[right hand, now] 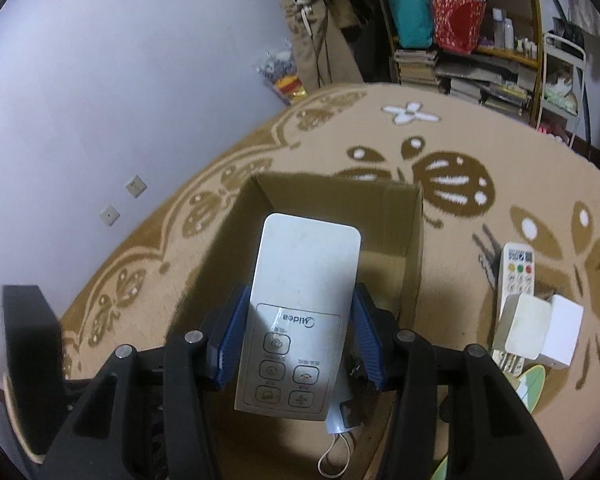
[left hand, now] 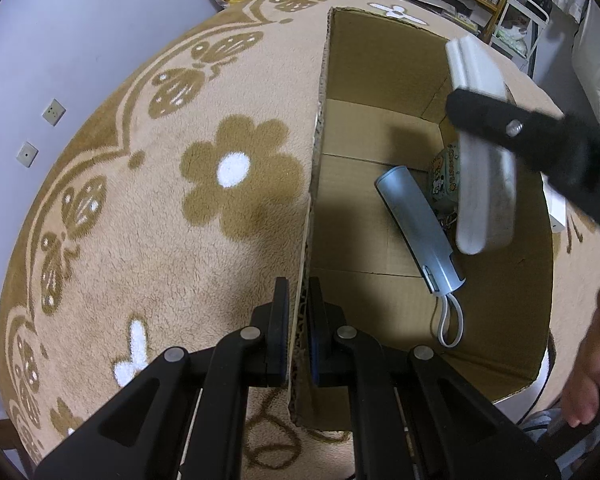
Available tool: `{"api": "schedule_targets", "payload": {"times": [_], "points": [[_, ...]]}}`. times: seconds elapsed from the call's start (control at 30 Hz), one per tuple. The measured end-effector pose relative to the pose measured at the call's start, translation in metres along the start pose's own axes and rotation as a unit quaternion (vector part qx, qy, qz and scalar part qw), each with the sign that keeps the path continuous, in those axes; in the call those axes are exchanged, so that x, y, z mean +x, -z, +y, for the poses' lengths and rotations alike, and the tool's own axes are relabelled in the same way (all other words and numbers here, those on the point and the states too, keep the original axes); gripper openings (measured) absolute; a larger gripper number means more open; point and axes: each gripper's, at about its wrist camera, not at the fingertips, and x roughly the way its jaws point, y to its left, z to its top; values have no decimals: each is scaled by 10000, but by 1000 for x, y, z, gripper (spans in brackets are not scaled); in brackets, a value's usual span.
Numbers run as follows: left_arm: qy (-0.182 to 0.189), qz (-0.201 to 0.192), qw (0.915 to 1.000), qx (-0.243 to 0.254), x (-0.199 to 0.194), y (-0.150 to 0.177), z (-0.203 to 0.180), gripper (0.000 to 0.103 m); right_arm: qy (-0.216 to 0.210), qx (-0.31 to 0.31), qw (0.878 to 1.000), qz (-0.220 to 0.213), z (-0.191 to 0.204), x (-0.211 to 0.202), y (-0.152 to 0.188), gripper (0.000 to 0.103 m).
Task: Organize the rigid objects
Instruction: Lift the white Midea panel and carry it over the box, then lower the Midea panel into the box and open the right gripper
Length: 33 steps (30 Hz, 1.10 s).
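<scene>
An open cardboard box (left hand: 380, 128) (right hand: 412, 240) sits on a tan flowered blanket. My left gripper (left hand: 298, 312) is shut on the box's near wall, one finger on each side of it. My right gripper (right hand: 296, 336) is shut on a white Midea remote (right hand: 300, 312) (left hand: 484, 160) and holds it over the box opening, button face up. In the left wrist view a black finger (left hand: 532, 132) of that gripper crosses the remote. Inside the box lie a grey-blue cylinder with a white loop (left hand: 420, 228) and a cartoon-printed tin (left hand: 446, 180).
On the blanket right of the box lie a second white remote with coloured buttons (right hand: 518, 276), some dark keys (right hand: 486, 260), and two white blocks (right hand: 540, 328). A hand (left hand: 596, 360) shows at the right edge. Cluttered shelves (right hand: 480, 40) stand behind, a pale wall to the left.
</scene>
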Motion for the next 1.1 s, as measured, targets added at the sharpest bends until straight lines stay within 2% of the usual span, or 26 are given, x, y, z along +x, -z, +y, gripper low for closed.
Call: {"api": "schedule_targets", "payload": {"times": [0.3,0.87,1.03,1.1], "points": [[25,0,10000,-5,-2,0,0,8,127,-29,9996,267,1,18,8,55],[24,-2,10000,1,-1,0,0,8,185,-55,9993,315,3,19,9,55],[23,-4,10000,-1,-1,0,0,9,46,23,9996,272,2,13,8,55],[15,2,10000,0,-1,0,0,9,151,-13,9996,225,4,8,6,57]]}}
